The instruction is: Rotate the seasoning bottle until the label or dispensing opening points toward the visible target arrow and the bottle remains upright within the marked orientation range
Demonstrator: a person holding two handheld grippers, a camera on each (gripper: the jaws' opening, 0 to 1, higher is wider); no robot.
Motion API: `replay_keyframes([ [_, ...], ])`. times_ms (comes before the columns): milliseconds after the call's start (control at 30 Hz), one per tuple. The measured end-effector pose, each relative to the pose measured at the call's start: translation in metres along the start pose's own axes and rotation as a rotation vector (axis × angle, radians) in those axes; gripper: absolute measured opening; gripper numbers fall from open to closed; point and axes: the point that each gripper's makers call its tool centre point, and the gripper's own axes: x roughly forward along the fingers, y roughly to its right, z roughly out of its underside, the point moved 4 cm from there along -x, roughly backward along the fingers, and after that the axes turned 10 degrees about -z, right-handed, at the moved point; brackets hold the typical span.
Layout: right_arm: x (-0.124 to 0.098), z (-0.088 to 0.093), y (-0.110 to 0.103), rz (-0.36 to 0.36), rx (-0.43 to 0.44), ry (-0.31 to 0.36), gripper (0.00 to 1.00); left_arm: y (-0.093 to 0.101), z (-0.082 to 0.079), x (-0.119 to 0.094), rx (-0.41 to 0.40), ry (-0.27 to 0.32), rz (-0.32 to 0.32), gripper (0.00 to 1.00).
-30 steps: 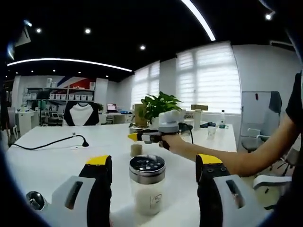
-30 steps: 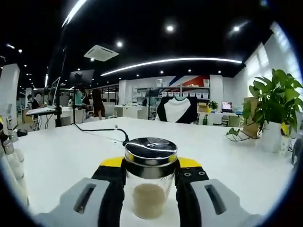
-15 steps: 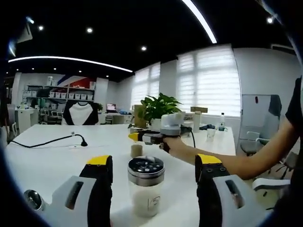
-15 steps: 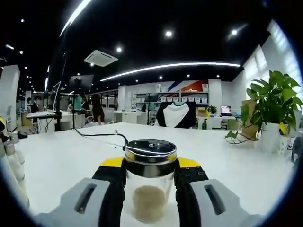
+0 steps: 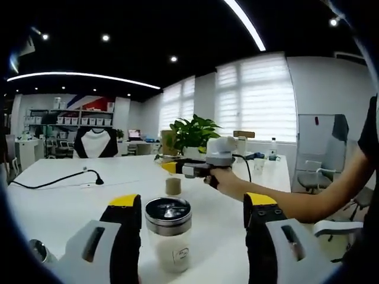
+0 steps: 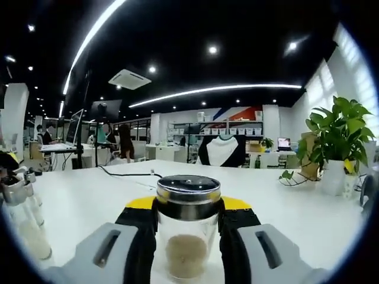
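A glass seasoning bottle [image 6: 188,234] with a chrome shaker lid and tan powder stands upright on the white table [image 6: 83,201]; my right gripper [image 6: 188,204] is shut on it just under the lid. In the left gripper view, a person's hand holds that right gripper [image 5: 177,169] over the small tan bottle [image 5: 173,186]. A second bottle [image 5: 169,236], with white contents and a small label facing the camera, stands upright between the jaws of my left gripper [image 5: 192,200]. This gripper is open, and the bottle sits nearer the left jaw, touching neither.
Several more shaker bottles [image 6: 21,225] stand at the left edge of the right gripper view. A black cable [image 5: 56,179] lies across the table. A potted plant [image 6: 337,148] stands at the far right. The person's forearm [image 5: 308,198] reaches in from the right.
The left gripper view has shifted, so the white-filled bottle now sits lower and nearer the left jaw. The right gripper stays shut on its bottle; more shakers show at its left.
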Motion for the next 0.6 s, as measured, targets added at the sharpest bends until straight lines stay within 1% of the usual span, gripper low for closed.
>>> replay_keyframes([
  [133,-0.015,0.0,-0.008,-0.017,-0.001,0.005,0.37,0.008,-0.001,-0.001,0.004,0.002,0.017,0.73],
  [333,-0.029,-0.002,-0.022,-0.04,-0.004,0.021,0.37,0.018,-0.005,-0.001,0.002,0.016,0.04,0.72],
  [600,-0.049,-0.007,-0.045,-0.072,-0.002,0.053,0.37,0.026,-0.002,0.001,0.011,0.006,0.065,0.71],
])
